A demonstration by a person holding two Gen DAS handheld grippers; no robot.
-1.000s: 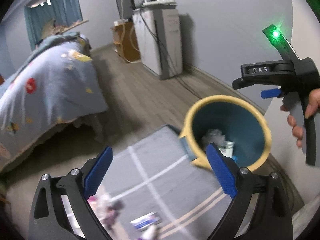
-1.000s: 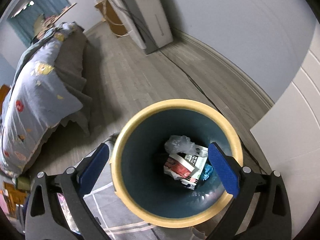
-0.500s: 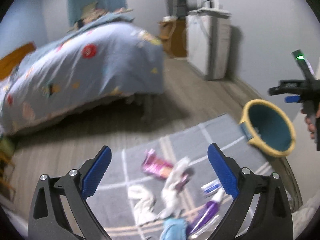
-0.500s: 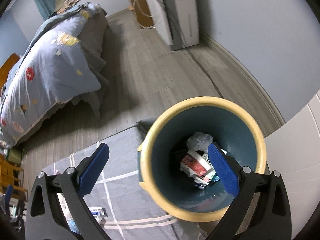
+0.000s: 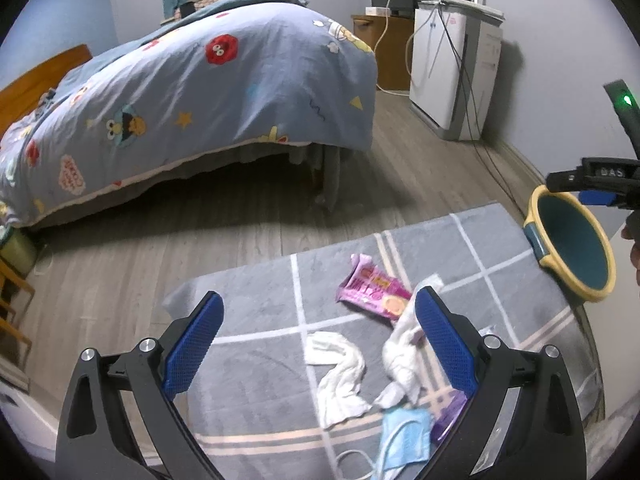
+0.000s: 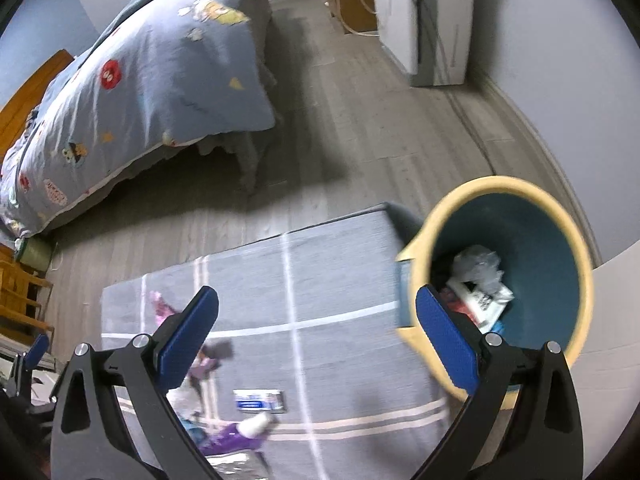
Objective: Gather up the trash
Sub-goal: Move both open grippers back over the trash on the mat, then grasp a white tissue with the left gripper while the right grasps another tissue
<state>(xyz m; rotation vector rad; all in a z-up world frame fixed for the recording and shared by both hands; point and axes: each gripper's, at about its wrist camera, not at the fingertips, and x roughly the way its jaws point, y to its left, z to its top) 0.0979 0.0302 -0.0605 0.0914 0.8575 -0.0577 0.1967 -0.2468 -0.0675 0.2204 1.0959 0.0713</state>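
Litter sits in a loose pile on the grey checked rug [image 5: 256, 344], bin off at the rug's far right corner. Left gripper [image 5: 318, 344] hangs above the pile with its blue pads spread wide, nothing between them. Right gripper [image 6: 316, 340] is likewise spread and empty, near the yellow-rimmed teal bin [image 6: 496, 188], which already has a few wrappers and a crumpled bag in the bottom.

Handling, my read:
- Pink snack wrapper [image 5: 372, 294]: featherweight, slick film, lies flat. Pinch a raised end or crimped edge, not the flat face (pads will probably skate on it).
- Two crumpled white tissues [image 5: 340, 372]: soft, compressible, no slip risk. Grab the highest ridge; one is touching the wrapper, so it may drag it along.
- Blue face mask [image 5: 404, 436]: limp, ear loop trailing. Take the body, not the loop.
- Purple packet [image 5: 448, 420]: mostly hidden behind the left gripper's right finger, can't judge it.

Nothing fragile or heavy. Main risk is light pieces fluttering off before reaching the bin.
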